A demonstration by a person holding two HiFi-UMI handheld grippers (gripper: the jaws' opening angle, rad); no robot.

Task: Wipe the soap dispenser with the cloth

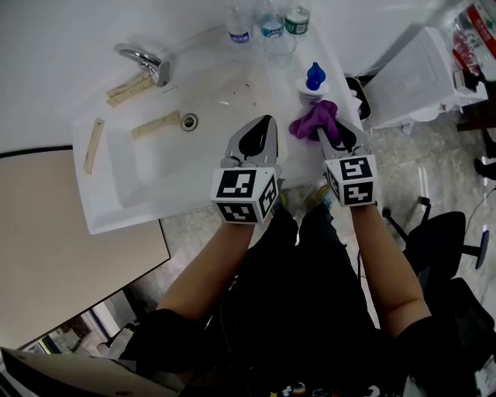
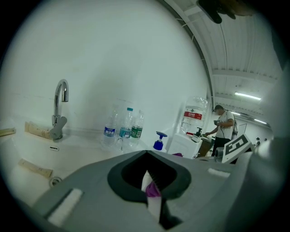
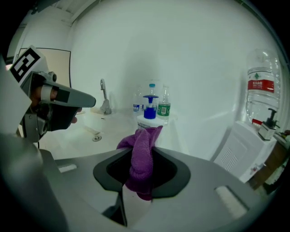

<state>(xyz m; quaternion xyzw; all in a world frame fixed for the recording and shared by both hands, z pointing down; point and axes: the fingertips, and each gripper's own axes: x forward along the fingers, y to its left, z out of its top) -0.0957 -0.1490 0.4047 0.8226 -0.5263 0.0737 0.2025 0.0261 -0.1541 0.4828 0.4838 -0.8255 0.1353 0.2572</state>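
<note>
The soap dispenser (image 1: 313, 80), a white bottle with a blue pump, stands on the sink's right rim; it also shows as the dispenser (image 2: 158, 141) and, straight ahead, the dispenser (image 3: 149, 113). A purple cloth (image 1: 314, 120) hangs bunched just in front of it. My right gripper (image 1: 331, 133) is shut on this cloth (image 3: 141, 154), which spills over the jaws toward the bottle. My left gripper (image 1: 262, 124) hovers over the sink's front edge, left of the cloth, jaws together. In its own view the left gripper (image 2: 149, 190) shows only a small purple speck at the seam.
The white sink (image 1: 101, 209) holds a drain (image 1: 189, 121) and wooden sticks (image 1: 155, 124); a chrome faucet (image 1: 143, 60) stands at the back left. Three water bottles (image 1: 271, 23) line the back rim. A white cabinet (image 1: 411, 77) and a black chair (image 1: 449, 240) are at right. A person (image 2: 222, 127) stands far off.
</note>
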